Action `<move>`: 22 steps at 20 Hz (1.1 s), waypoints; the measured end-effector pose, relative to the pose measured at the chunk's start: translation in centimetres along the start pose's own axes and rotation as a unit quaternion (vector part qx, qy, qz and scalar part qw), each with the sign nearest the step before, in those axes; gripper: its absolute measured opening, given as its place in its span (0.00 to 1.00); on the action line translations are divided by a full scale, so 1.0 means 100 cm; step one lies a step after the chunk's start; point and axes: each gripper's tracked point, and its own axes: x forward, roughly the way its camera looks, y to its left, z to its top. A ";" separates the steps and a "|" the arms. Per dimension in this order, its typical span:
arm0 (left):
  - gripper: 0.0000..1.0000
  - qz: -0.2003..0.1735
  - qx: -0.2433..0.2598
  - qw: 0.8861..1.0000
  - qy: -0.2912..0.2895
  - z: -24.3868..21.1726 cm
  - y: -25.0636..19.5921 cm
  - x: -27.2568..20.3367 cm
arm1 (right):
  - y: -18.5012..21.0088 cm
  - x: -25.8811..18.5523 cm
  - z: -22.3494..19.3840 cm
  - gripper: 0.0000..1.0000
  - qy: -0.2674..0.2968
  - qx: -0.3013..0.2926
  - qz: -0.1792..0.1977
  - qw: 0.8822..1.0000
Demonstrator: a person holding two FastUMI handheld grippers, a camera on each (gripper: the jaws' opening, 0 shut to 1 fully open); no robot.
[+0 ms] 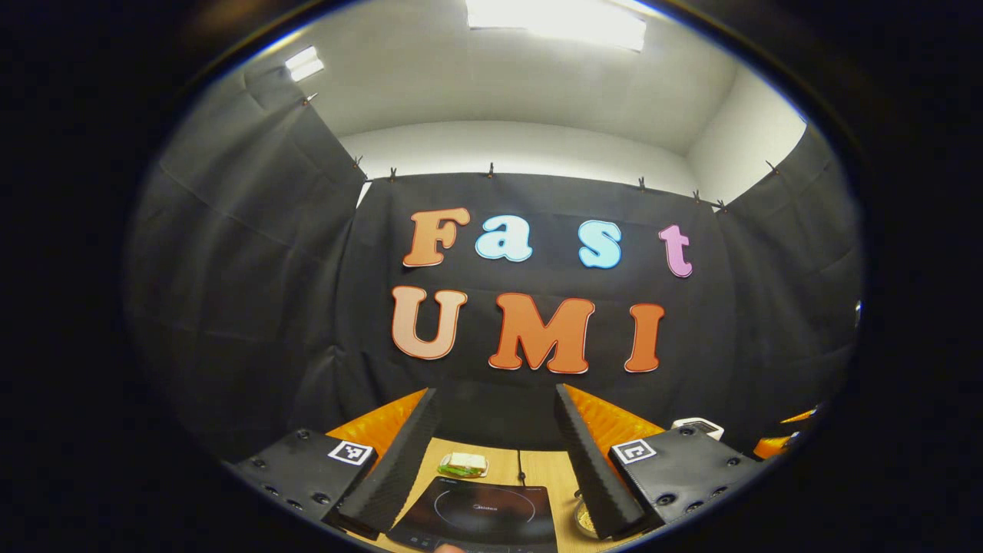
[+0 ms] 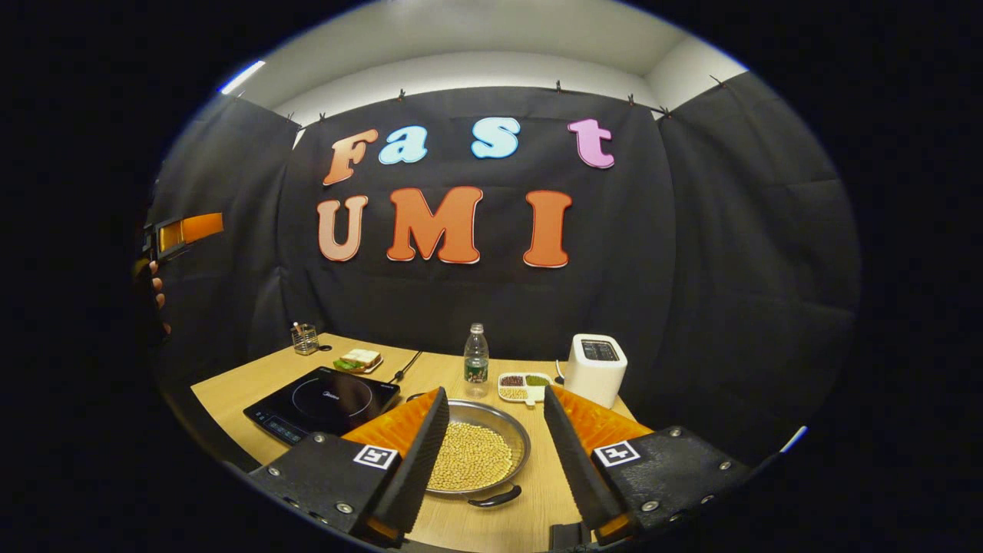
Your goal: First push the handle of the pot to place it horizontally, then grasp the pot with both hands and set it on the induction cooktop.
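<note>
Right tongs (image 2: 491,445) hang wide and empty right over the pot (image 2: 478,453), its dark handle (image 2: 495,498) on the near rim, cooktop (image 2: 322,403) just left; left tongs (image 1: 495,461), wide too, hover above that cooktop.

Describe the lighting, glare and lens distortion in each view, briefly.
Left gripper view: the ceiling light blows out to white, the table is a dim sliver at the bottom, and the booth's walls bow outward. Right gripper view: more even light, with the pot of beans and the induction cooktop sharp, a faint sheen on the cooktop's glass, and the table edge curved by the fisheye.
</note>
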 end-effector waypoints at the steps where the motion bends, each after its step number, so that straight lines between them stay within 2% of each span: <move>1: 0.98 -0.005 -0.006 1.000 0.009 -0.008 -0.002 0.006 | 0.000 0.005 -0.011 0.77 0.013 -0.005 -0.001 1.000; 3: 0.97 -0.018 -0.014 0.999 0.031 -0.023 -0.009 0.017 | -0.005 0.011 -0.038 0.73 0.045 -0.005 -0.003 0.999; 7: 0.98 -0.031 -0.011 0.998 0.050 -0.031 -0.017 0.040 | 0.003 0.014 -0.068 0.59 0.093 0.025 0.011 0.995; 11: 0.98 -0.041 0.010 0.997 0.063 -0.033 -0.024 0.053 | 0.004 0.020 -0.111 0.47 0.157 0.030 0.021 0.987; 14: 0.98 -0.044 0.013 0.997 0.067 -0.032 -0.022 0.060 | 0.009 0.020 -0.136 0.34 0.207 0.048 0.032 0.977; 16: 0.98 -0.039 0.022 0.997 0.059 -0.028 -0.016 0.063 | 0.021 0.018 -0.148 0.23 0.236 0.065 0.054 0.968; 18: 0.98 -0.036 0.026 0.997 0.055 -0.028 -0.013 0.063 | 0.036 0.015 -0.163 0.16 0.270 0.080 0.079 0.956; 22: 0.97 -0.038 0.018 0.998 0.049 -0.033 -0.008 0.059 | 0.047 0.021 -0.192 0.14 0.327 0.091 0.086 0.936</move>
